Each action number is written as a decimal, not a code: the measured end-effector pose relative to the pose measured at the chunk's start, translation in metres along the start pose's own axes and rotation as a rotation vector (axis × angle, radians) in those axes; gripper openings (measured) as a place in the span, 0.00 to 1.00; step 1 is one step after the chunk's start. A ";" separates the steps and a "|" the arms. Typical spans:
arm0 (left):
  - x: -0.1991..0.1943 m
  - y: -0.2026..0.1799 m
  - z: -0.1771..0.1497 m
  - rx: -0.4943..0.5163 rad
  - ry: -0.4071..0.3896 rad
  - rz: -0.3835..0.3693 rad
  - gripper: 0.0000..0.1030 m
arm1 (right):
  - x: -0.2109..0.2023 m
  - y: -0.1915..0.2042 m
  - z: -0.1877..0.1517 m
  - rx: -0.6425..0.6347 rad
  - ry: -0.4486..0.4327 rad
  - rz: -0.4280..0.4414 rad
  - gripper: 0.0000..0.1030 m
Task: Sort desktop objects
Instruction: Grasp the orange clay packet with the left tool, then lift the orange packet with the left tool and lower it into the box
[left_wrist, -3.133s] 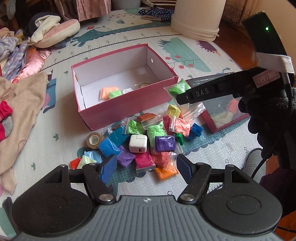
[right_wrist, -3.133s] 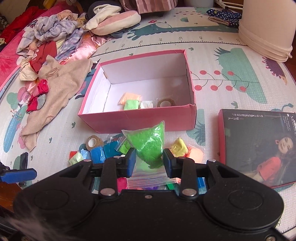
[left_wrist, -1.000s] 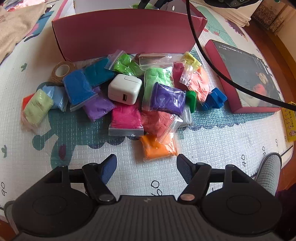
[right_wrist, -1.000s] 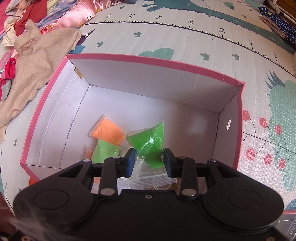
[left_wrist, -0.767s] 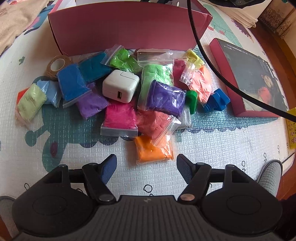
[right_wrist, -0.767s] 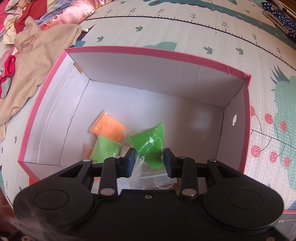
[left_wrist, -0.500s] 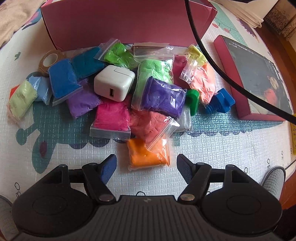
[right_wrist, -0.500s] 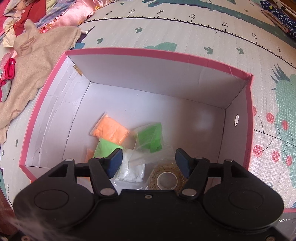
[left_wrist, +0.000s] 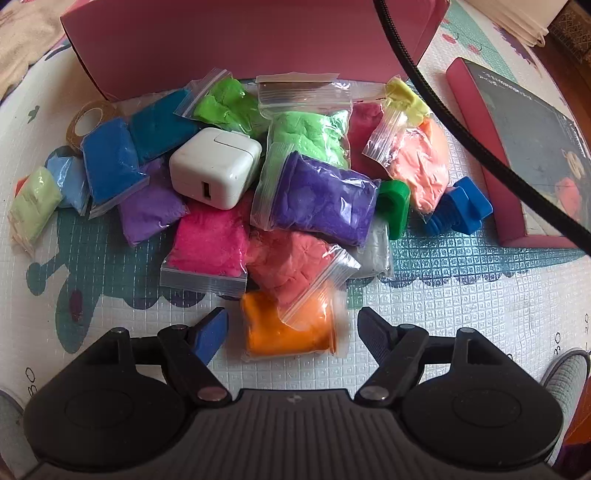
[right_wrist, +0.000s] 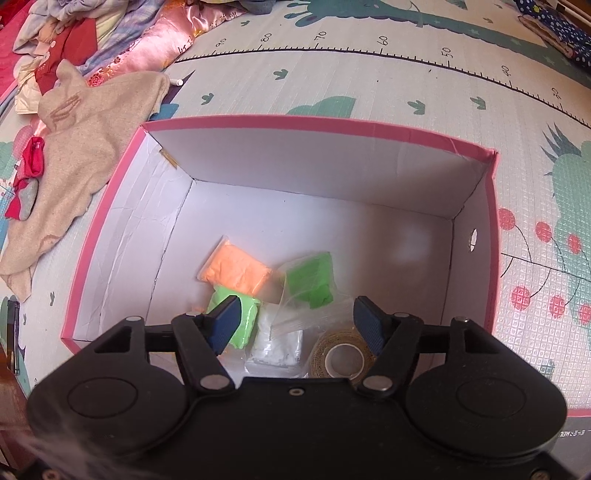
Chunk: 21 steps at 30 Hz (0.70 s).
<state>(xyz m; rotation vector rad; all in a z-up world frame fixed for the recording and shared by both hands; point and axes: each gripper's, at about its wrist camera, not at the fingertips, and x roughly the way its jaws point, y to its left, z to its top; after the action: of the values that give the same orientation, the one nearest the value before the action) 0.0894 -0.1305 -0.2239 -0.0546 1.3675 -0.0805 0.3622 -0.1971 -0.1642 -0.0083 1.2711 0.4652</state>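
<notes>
orange bag (left_wrist: 290, 328) is sitting between wide, empty left gripper (left_wrist: 293, 328) jaws; coral bag (left_wrist: 295, 264) overlapping it risks dragging along. right gripper (right_wrist: 295, 321) jaws gaping empty over box (right_wrist: 306, 123).

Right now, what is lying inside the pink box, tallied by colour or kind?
Orange bag: 1
Green bags: 2
White bag: 1
Tape roll: 1
Total: 5 clearly visible

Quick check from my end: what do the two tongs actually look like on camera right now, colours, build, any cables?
Both are black plastic. The left tongs have a ribbed grey centre; the right tongs a smooth black body. Blue pads, silver pivot screws. A black braided cable crosses the left view.
</notes>
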 end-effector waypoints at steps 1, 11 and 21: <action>0.000 -0.002 0.000 0.007 0.005 0.012 0.74 | 0.000 0.000 0.000 -0.001 0.001 0.002 0.66; -0.002 -0.005 0.000 0.059 0.037 0.083 0.49 | -0.003 -0.011 -0.006 0.033 0.000 0.005 0.66; -0.016 -0.006 -0.002 0.083 0.048 0.034 0.46 | -0.011 -0.006 -0.004 0.027 -0.010 0.016 0.66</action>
<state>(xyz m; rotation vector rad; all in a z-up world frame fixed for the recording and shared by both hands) 0.0846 -0.1349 -0.2084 0.0405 1.4117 -0.1099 0.3582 -0.2077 -0.1566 0.0266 1.2682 0.4612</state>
